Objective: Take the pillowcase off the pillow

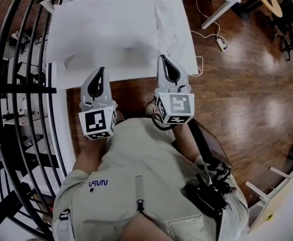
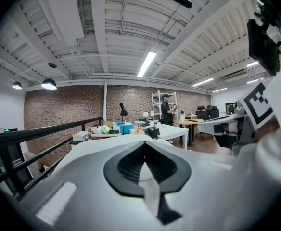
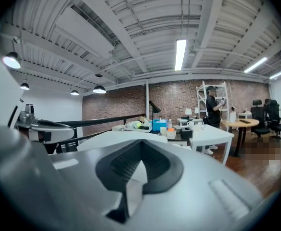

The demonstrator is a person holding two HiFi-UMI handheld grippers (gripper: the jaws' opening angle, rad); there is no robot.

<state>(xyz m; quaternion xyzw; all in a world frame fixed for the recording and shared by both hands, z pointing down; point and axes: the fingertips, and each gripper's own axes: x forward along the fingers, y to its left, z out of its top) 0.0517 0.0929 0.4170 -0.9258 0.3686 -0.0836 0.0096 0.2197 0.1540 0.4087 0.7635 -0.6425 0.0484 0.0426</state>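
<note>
Person's jacket (image 1: 136, 154) nearest; left hand-held gripper (image 1: 102, 73) and right hand-held gripper (image 1: 164, 62) both pinched together, empty, at counter (image 1: 68, 77) near edge. Likely squared up to pillow (image 1: 104, 29), flat just beyond. Pillowcase on or off: unclear.

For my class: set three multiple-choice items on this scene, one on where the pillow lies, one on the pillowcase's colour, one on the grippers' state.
1. Where does the pillow lie? A on a bed; B on the white table; C on a sofa.
2. What colour is the pillowcase? A white; B blue; C black.
3. How do the left gripper and right gripper stand? A both open wide; B both shut, empty; C both shut on the pillowcase.
Answers: 1 B, it rests on the tabletop; 2 A, its cover is white throughout; 3 B, each gripper view shows pads meeting with nothing between.
</note>
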